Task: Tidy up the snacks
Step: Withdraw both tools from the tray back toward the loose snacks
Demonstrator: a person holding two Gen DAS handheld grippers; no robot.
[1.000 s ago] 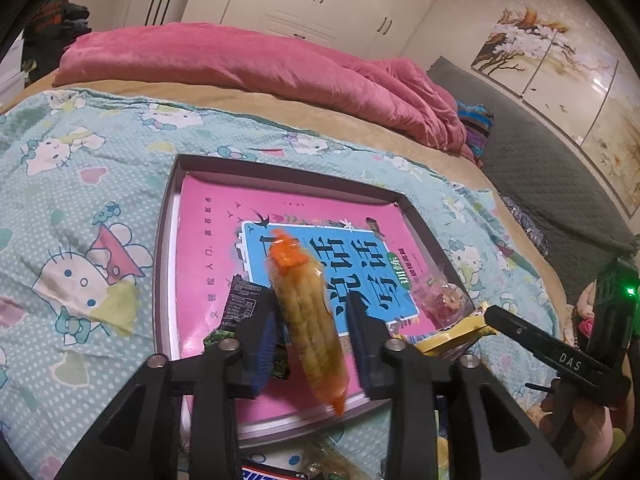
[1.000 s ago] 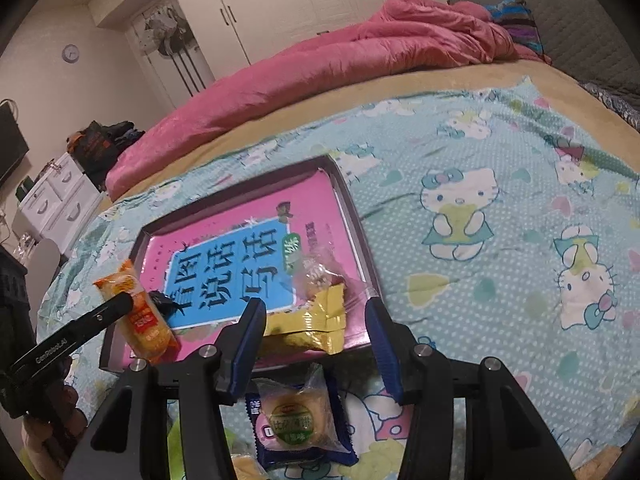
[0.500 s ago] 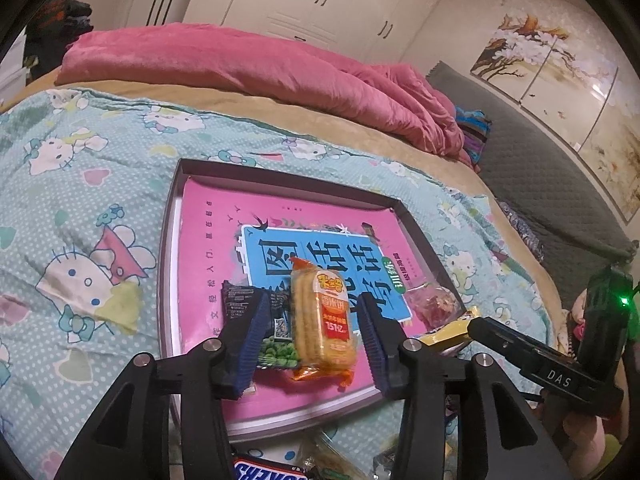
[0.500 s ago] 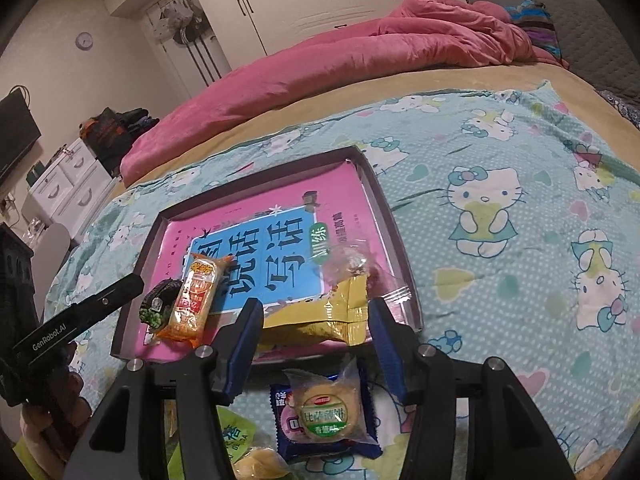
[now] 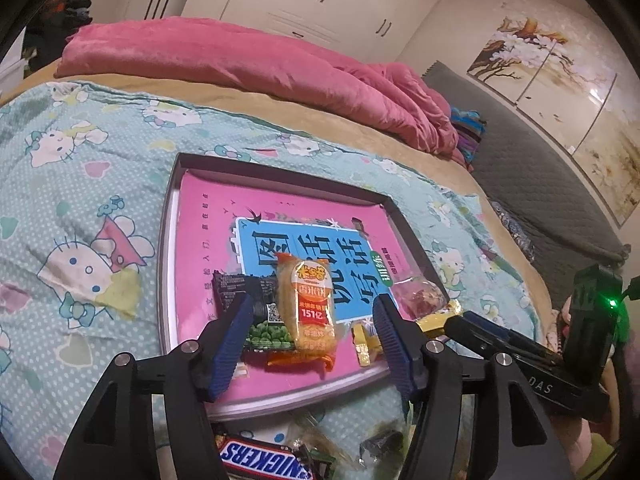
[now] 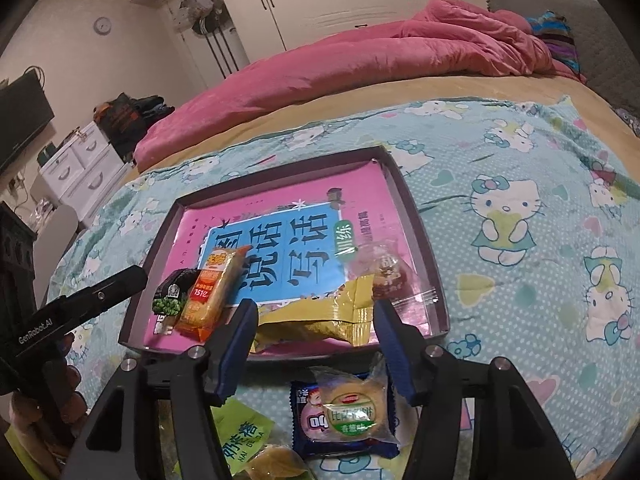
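Orange rice-cracker pack (image 5: 310,308) now lies in the tray (image 5: 170,240), left gripper (image 5: 314,334) fingers opening off it. Next grab looks like the cake packet (image 6: 352,412) (still on the bed), right gripper (image 6: 314,344) fingers opening, empty.

Orange snack pack (image 5: 312,304) between opening tool (image 5: 312,332)

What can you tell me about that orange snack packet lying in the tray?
The orange snack packet is a long plastic wrapper, clear in the middle so the pale yellow cracker shows, with a red label and crimped orange ends. It lies flat in the tray, on the pink book cover, partly overlapping the green pea packet. The left gripper frames it, its jaws opening and touching nothing.
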